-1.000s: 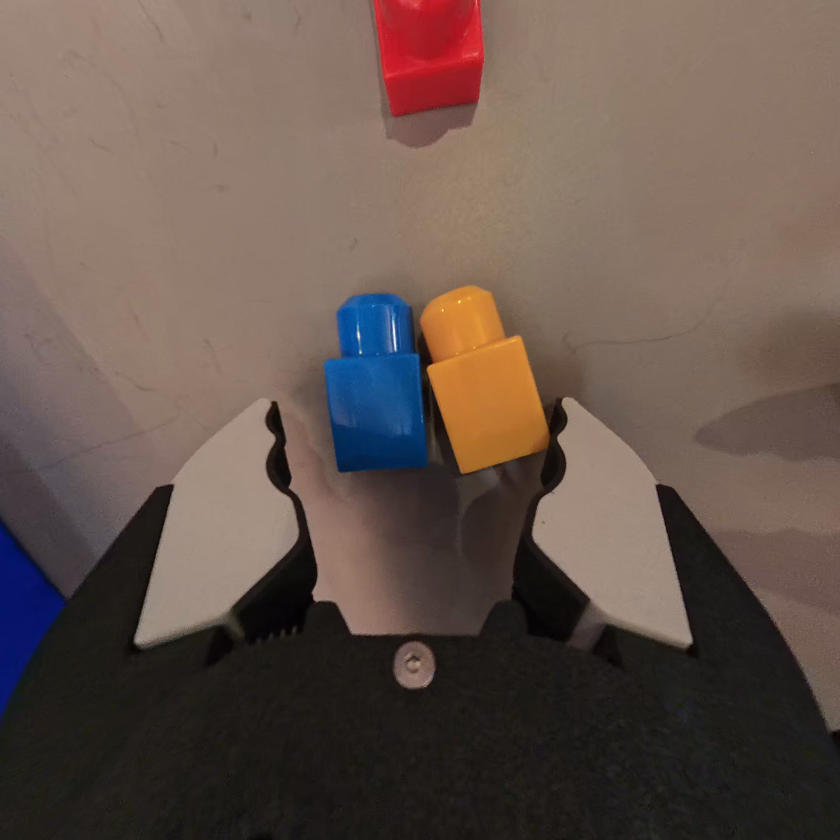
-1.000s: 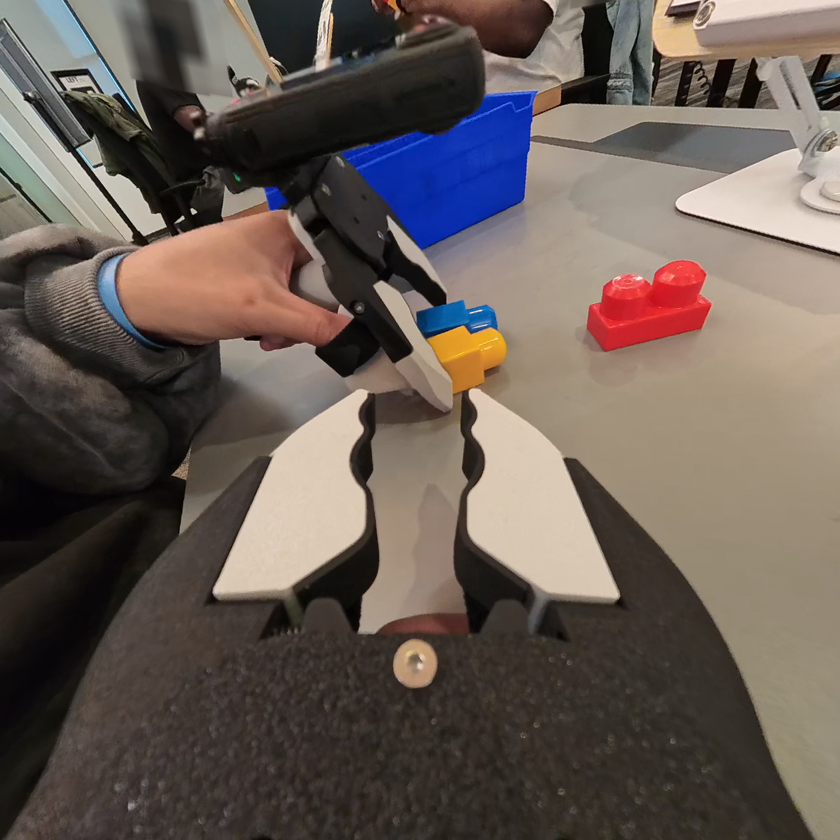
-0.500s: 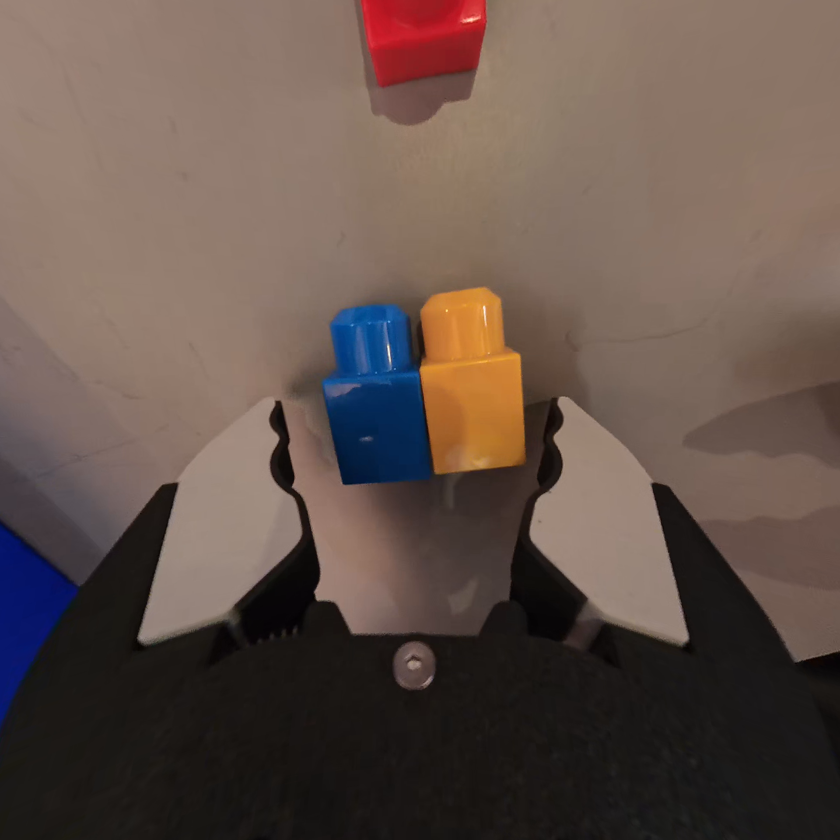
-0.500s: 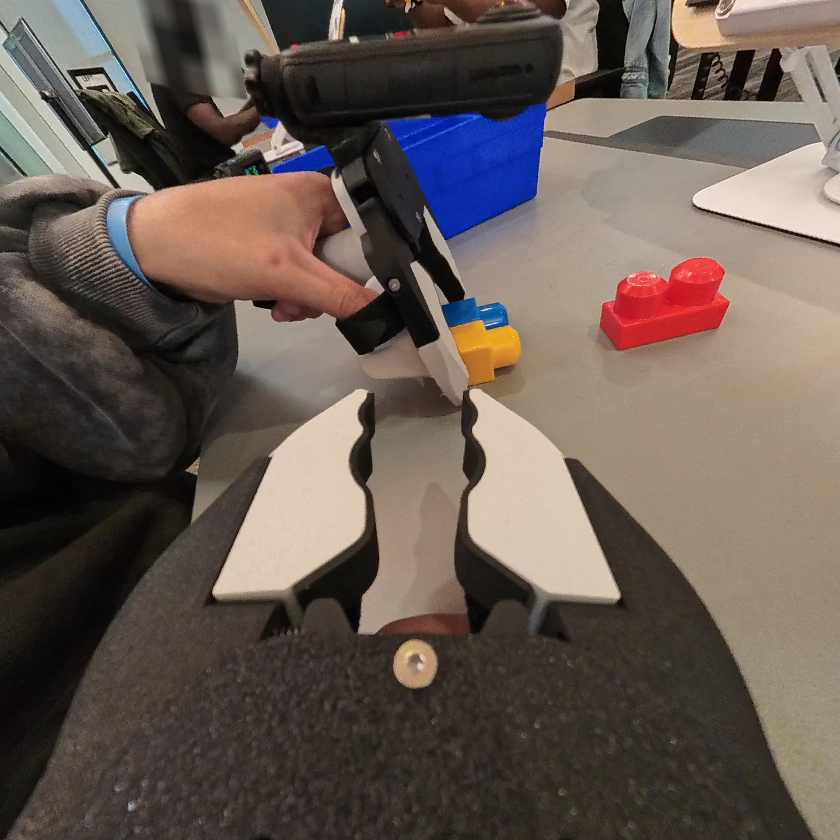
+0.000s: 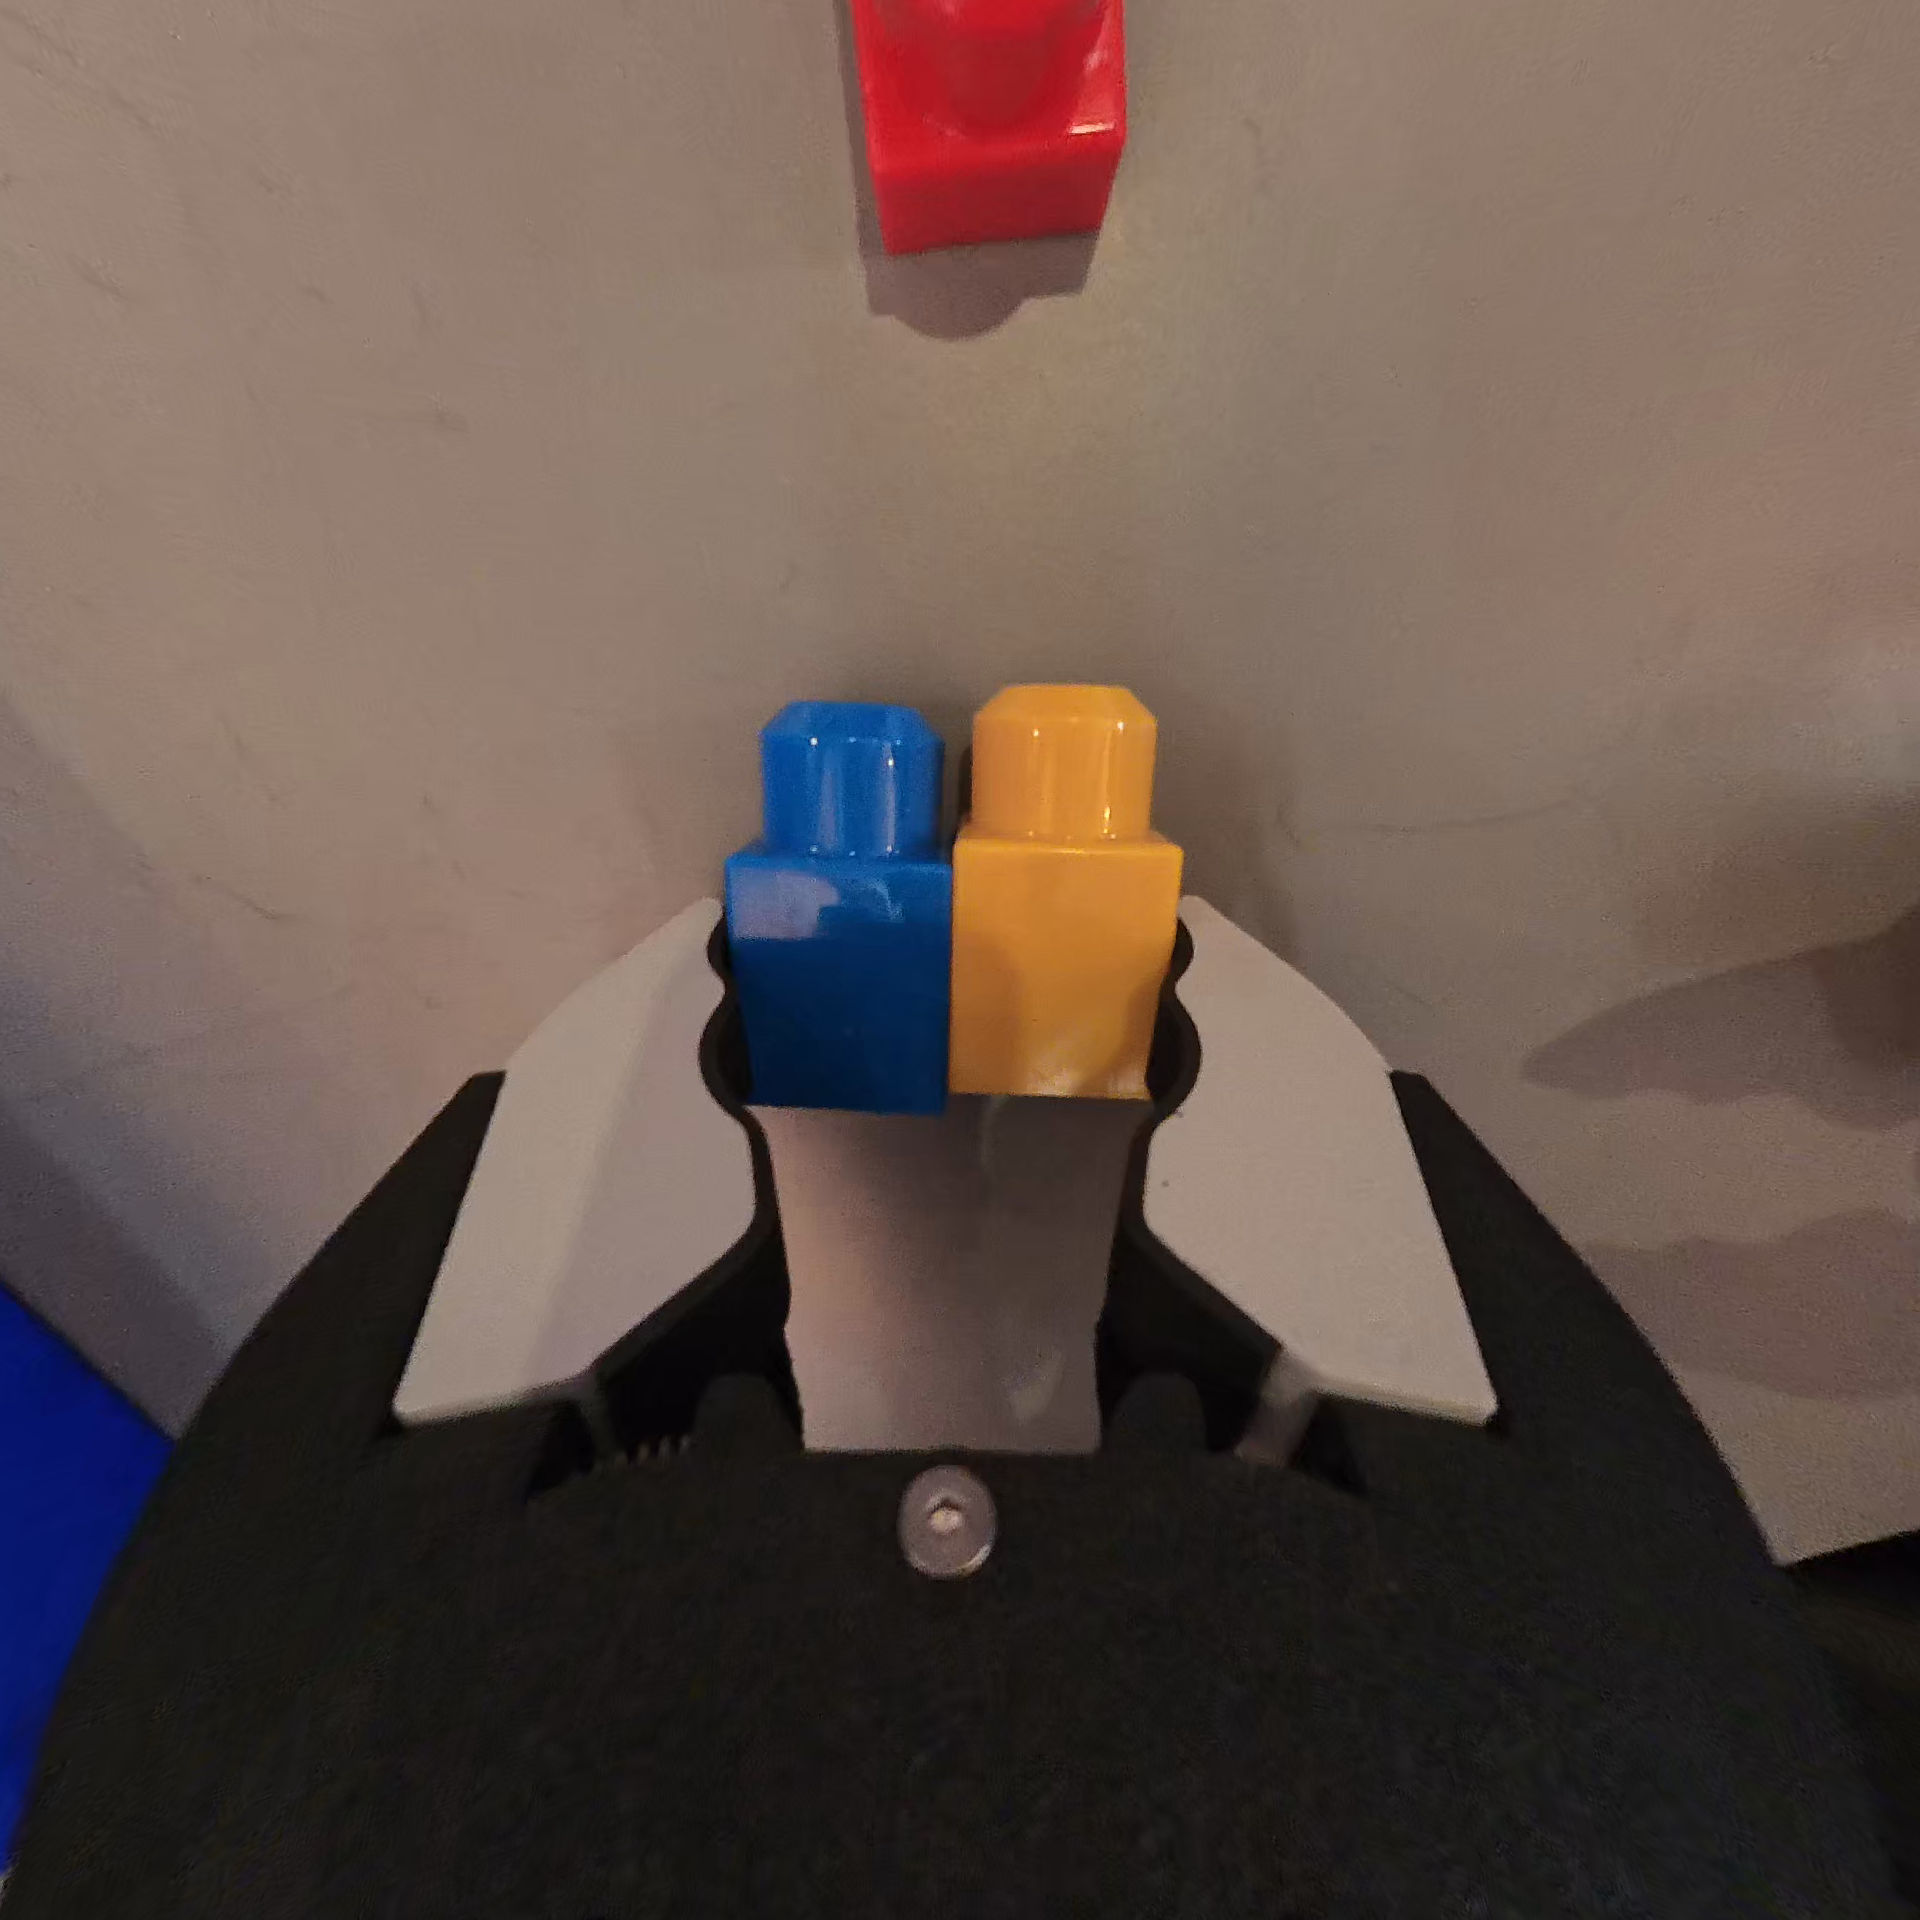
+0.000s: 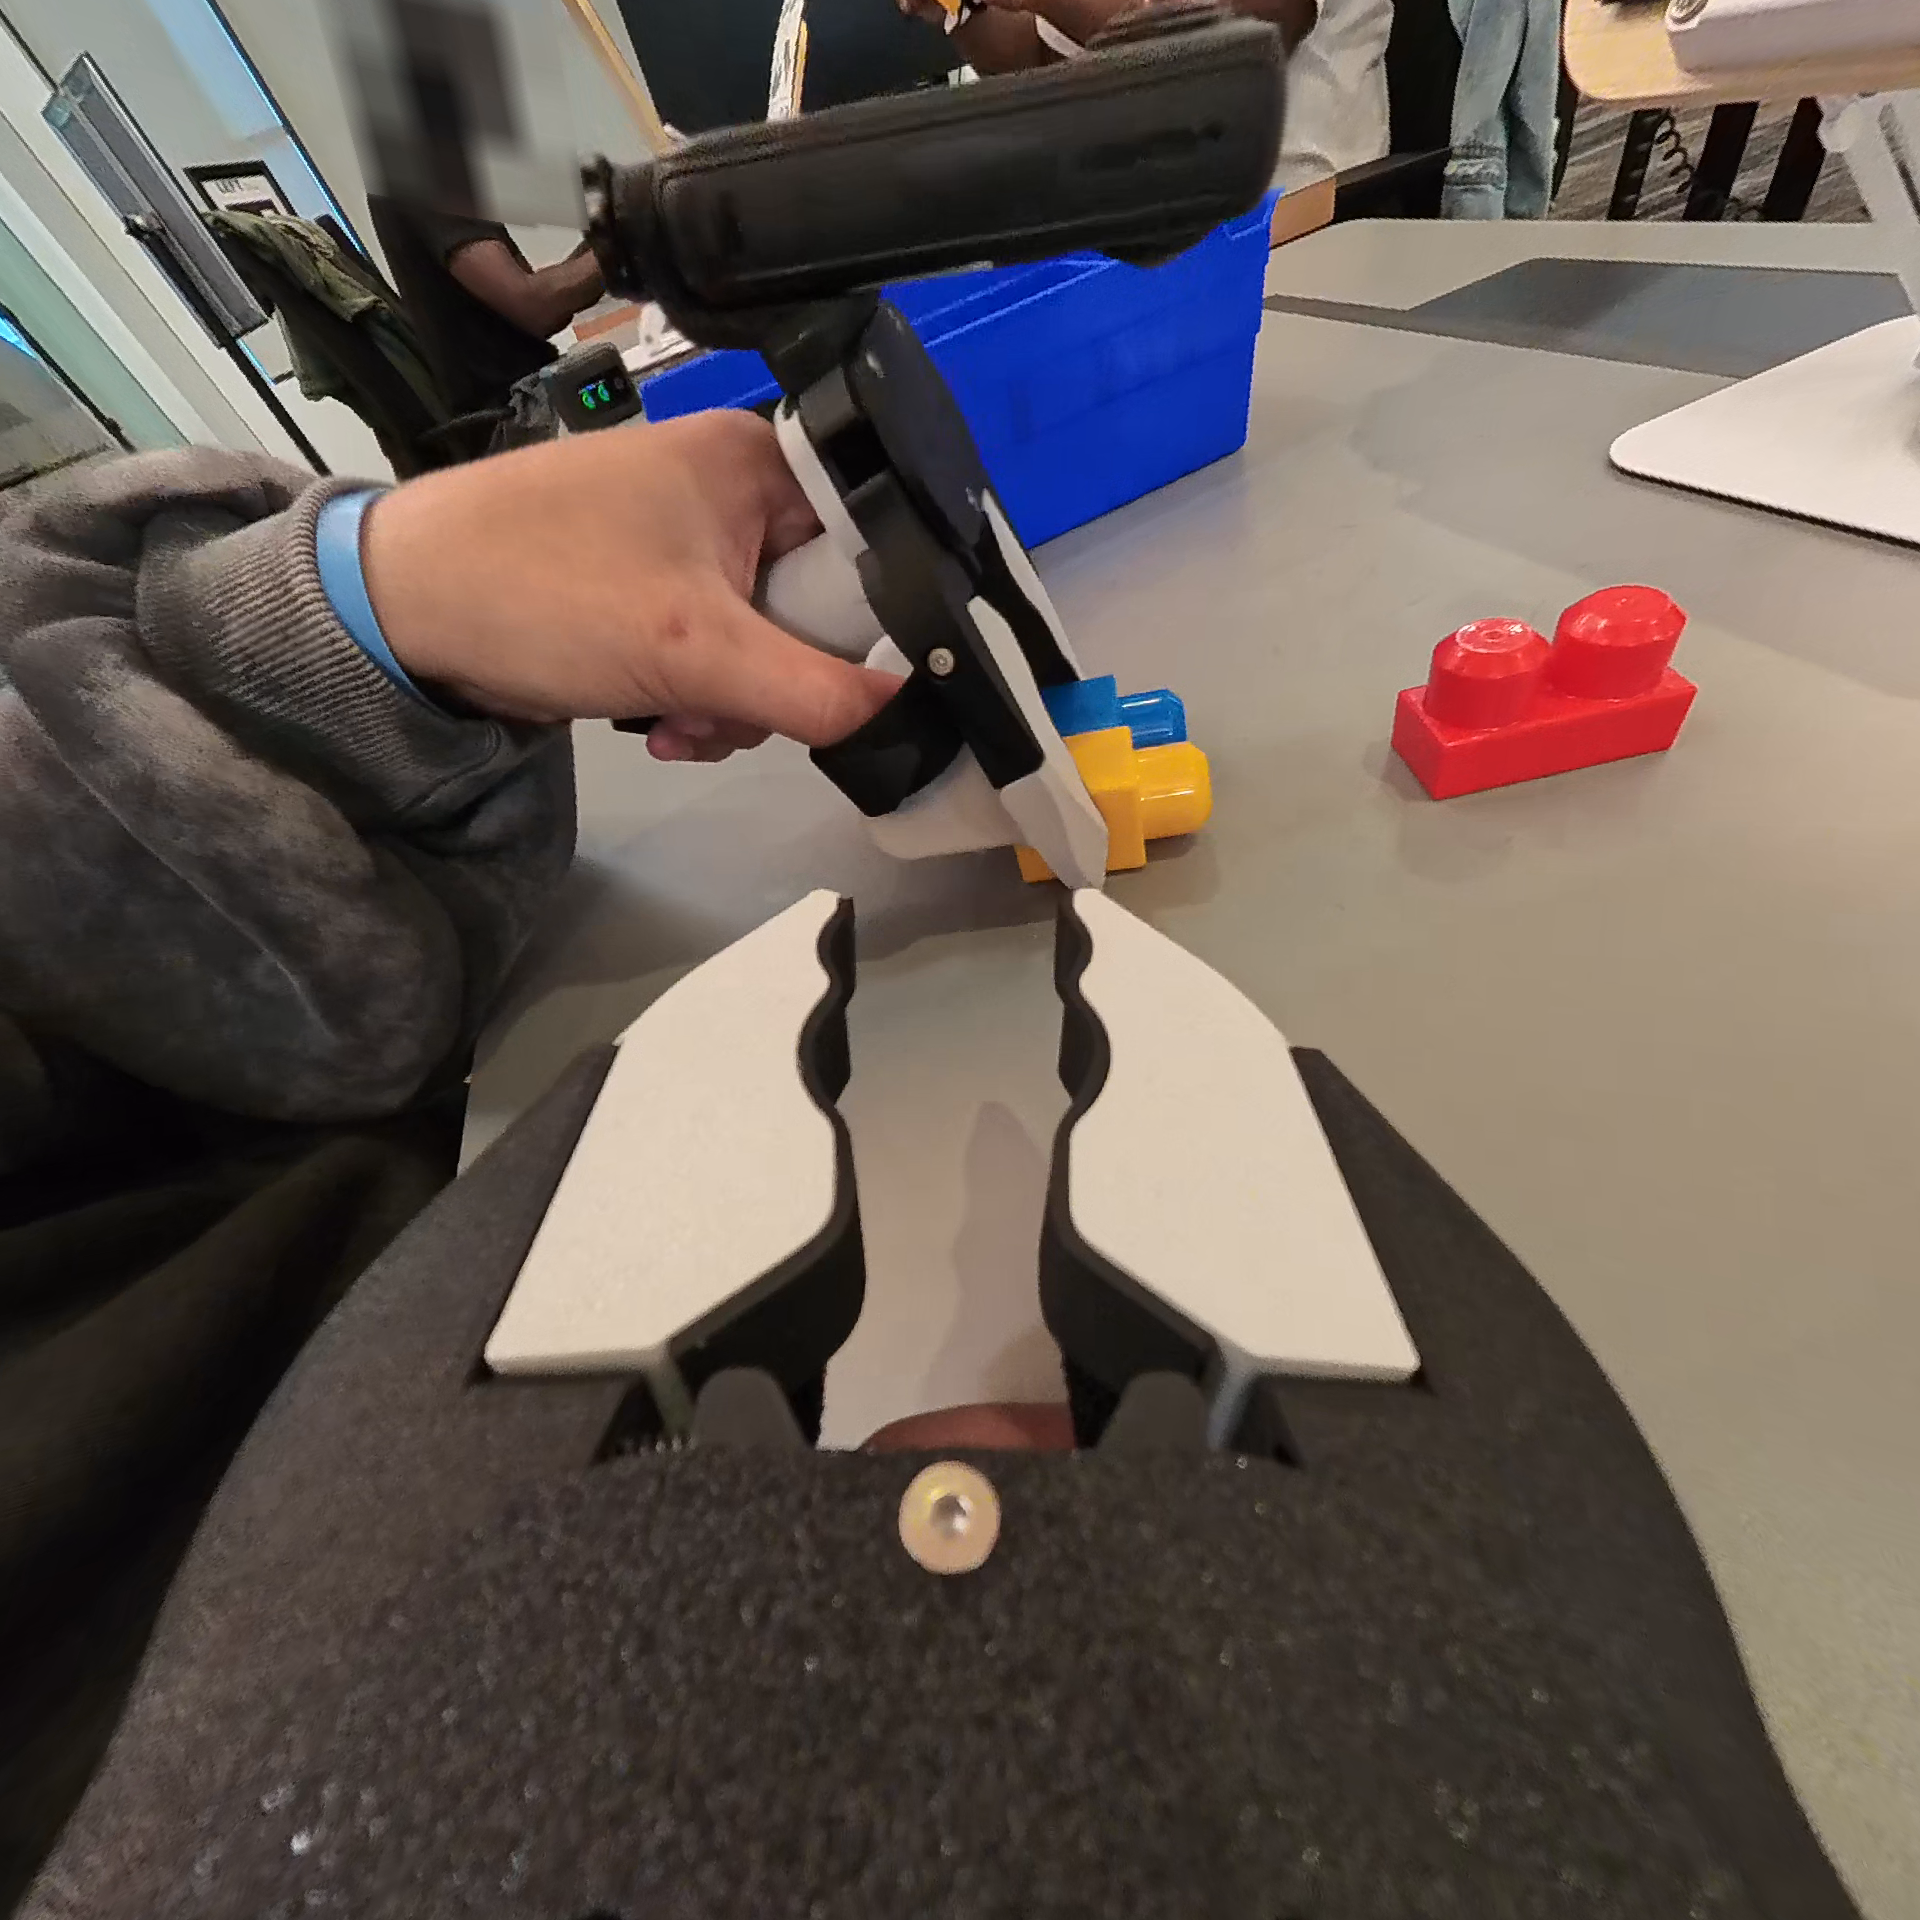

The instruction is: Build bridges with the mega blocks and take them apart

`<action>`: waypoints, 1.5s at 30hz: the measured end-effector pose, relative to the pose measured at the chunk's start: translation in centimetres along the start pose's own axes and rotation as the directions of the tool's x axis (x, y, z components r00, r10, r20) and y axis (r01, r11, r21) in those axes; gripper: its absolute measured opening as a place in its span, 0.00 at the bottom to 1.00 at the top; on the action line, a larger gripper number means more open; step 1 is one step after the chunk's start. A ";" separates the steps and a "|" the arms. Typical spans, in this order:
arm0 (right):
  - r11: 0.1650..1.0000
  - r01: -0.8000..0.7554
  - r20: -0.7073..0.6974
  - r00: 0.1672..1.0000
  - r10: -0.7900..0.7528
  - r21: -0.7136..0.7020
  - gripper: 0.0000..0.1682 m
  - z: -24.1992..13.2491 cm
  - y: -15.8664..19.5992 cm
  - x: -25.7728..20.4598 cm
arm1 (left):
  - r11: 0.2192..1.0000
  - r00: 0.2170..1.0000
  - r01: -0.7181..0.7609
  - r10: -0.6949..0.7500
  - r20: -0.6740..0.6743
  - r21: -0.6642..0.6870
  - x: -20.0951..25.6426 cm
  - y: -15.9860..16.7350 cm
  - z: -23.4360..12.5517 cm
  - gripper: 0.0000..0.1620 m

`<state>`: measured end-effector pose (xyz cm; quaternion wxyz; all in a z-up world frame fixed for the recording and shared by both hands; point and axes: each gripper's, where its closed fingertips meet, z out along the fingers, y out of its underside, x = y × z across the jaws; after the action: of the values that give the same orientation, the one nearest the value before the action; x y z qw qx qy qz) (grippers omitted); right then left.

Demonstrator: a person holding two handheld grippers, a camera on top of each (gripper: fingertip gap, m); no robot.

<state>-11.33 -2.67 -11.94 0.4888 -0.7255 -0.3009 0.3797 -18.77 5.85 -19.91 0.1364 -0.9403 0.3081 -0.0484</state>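
Between the left gripper's [image 5: 951, 997] matt, pale grey fingers [image 5: 582, 1174] sit a blue block [image 5: 842, 977] and a yellow block [image 5: 1060, 956], both of glossy moulded plastic that catches highlights, and well ahead of the tips lies a red block [image 5: 987, 114] of the same shiny plastic on the smooth, matt grey table [image 5: 416, 468]. Each gripper's body looks like coarse, grainy black foam with a bright metal screw [image 6: 948, 1529] set in it, and the right gripper [image 6: 956, 914] has the same flat matt fingers lined with dark, rubbery-looking pads. To the left of the right gripper, a soft grey knitted cloth sleeve [image 6: 208, 748] covers the arm, and beyond the tips stands a smooth blue plastic bin [image 6: 1122, 384].
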 end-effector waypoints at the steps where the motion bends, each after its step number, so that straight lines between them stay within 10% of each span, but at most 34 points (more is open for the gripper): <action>1: 1.000 -0.001 0.000 1.000 0.001 0.000 0.22 0.0 0.0 0.0 | 1.000 1.000 -0.002 0.002 -0.008 0.005 0.0 0.0 0.0 0.46; 11: 1.000 -0.019 0.002 1.000 0.019 0.013 0.22 -0.1 -0.1 0.2 | 0.931 0.979 -0.190 0.204 -0.013 0.310 -0.6 -2.8 -2.7 0.46; 19: 1.000 -0.016 -0.007 1.000 0.016 0.014 0.22 -0.1 -0.2 0.3 | 0.530 0.883 -0.364 0.459 0.102 0.766 1.7 -6.2 -7.6 0.46; 29: 0.988 0.054 -0.182 0.980 -0.080 -0.143 0.30 -1.0 -7.2 4.3 | 0.473 0.919 -0.217 0.394 0.016 0.854 -1.3 -5.1 -9.8 0.46; 35: 0.808 0.183 -0.219 0.908 -0.357 -0.560 0.38 2.7 -10.1 9.9 | 0.452 0.939 -0.129 0.342 -0.039 0.883 -3.2 -4.4 -11.1 0.46; 45: 0.535 0.149 -0.094 0.911 -0.401 -0.832 0.42 10.3 -1.7 16.5 | 0.477 0.923 0.001 0.337 -0.184 0.879 -4.1 -3.3 -10.8 0.46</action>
<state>-11.36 16.21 -17.03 0.1944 -0.8548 -0.4809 0.0137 -22.09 8.36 -8.61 0.5393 -0.6852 0.3520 -0.3403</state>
